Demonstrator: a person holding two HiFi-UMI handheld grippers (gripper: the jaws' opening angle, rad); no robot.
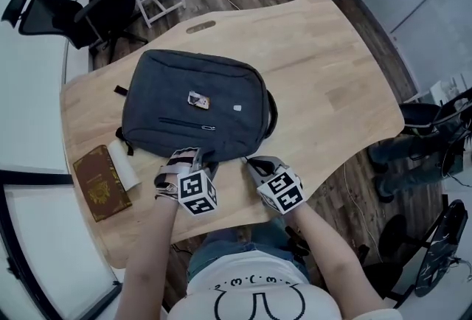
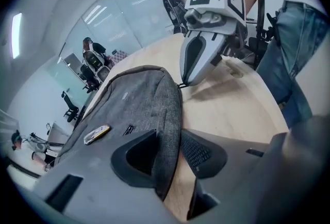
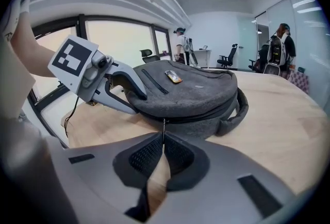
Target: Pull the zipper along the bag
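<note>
- The fingers (image 3: 180,158) of the right gripper (image 3: 164,139) are almost together and pinch the thin metal zipper pull (image 3: 164,126) at their tips.
- The fingers (image 2: 201,153) of the left gripper (image 2: 169,138) are half closed on the near edge of the bag (image 1: 195,101). A fold of its grey cloth stands between the two pads.
- The bag is a dark grey backpack of felt-like cloth. It lies flat on the wooden table (image 1: 324,75), near the middle, with its near edge towards the person and both grippers at that edge.
- The main zipper (image 3: 206,117) runs as a dark line around the side of the bag, and the pull hangs from it at the near side.
- A short pocket zipper (image 1: 188,124) crosses the upper face of the bag.
- A padded handle (image 3: 240,109) curves out from the right side of the bag.
- On the upper face there is a small patch (image 1: 198,99) in yellow and white, and beside it a small pale label (image 1: 238,108). Any print on them is too small to read.
- A brown booklet (image 1: 101,182) lies on the table left of the bag. It has a gold emblem on the cover, but its words cannot be read.
</note>
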